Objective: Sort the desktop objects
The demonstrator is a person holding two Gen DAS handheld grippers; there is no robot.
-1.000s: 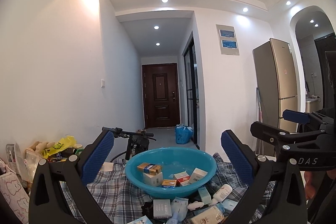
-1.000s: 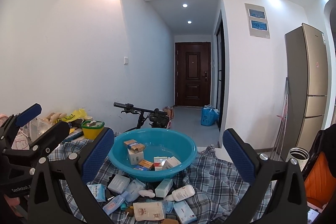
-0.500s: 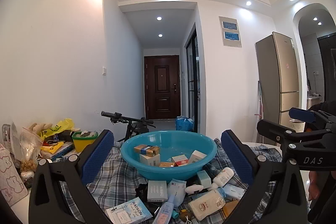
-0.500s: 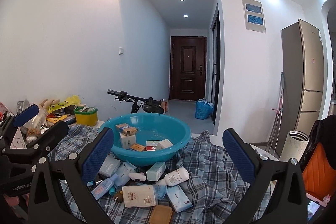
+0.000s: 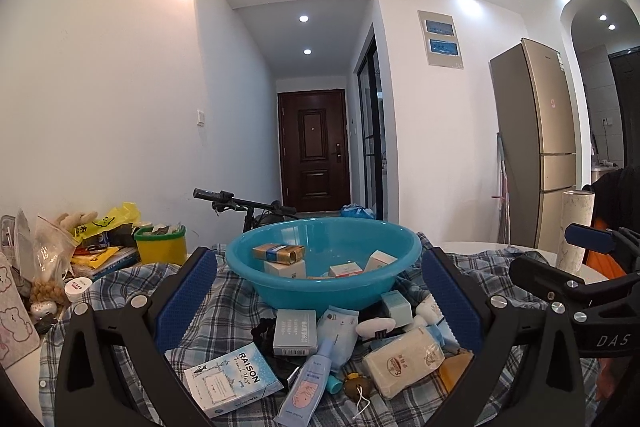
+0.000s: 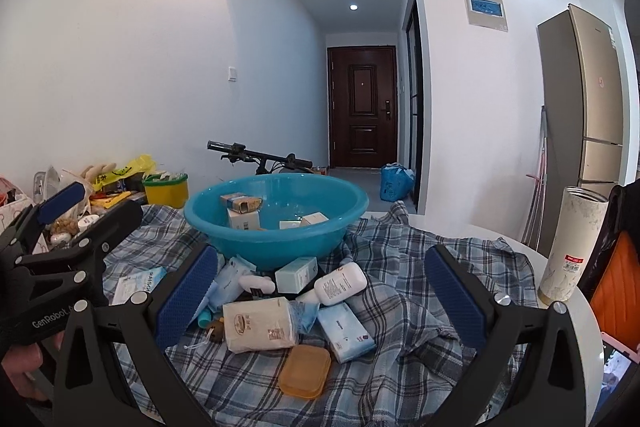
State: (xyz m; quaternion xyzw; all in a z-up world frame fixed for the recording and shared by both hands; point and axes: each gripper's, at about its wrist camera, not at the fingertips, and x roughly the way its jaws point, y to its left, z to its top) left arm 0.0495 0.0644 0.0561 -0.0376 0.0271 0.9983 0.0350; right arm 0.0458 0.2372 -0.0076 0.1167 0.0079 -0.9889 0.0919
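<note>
Left claw (image 5: 320, 301) and right claw (image 6: 322, 297) both wide, empty, above clutter before teal basin (image 6: 276, 227).

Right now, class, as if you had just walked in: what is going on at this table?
A person holds two grippers over a checked cloth strewn with toiletries. Both the left gripper and the right gripper are open and hold nothing. A teal basin already contains a few small boxes. In front of it a white packet, a white bottle, a RAISON box and an orange case lie unsorted.
</note>
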